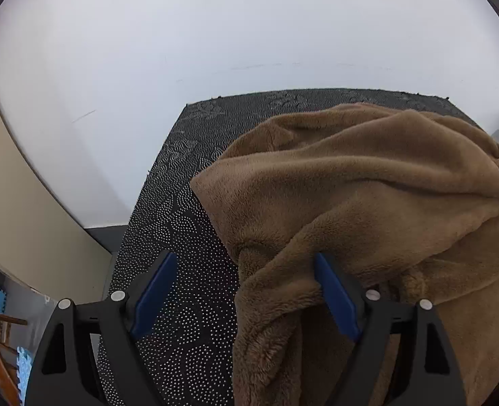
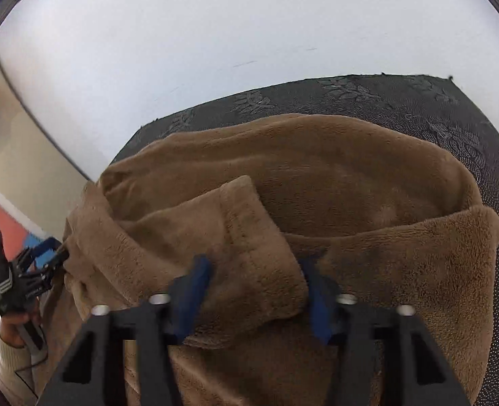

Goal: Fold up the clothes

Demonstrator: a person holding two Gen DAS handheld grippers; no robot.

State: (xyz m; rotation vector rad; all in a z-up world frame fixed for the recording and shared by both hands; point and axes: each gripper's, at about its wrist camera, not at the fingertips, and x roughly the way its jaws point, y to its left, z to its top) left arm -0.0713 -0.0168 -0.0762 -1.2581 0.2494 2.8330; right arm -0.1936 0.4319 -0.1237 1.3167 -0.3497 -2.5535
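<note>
One brown fleece garment lies bunched in thick, soft folds on one black table patterned with white dots, in front of a white wall. Two grippers work it, each with two blue pads. The left gripper stands wide open at the garment's edge, a fold of fleece between its pads, one pad touching cloth, the other over bare table. The right gripper is clamped on a hemmed flap of the garment. A sleeve shows at one side.
</note>
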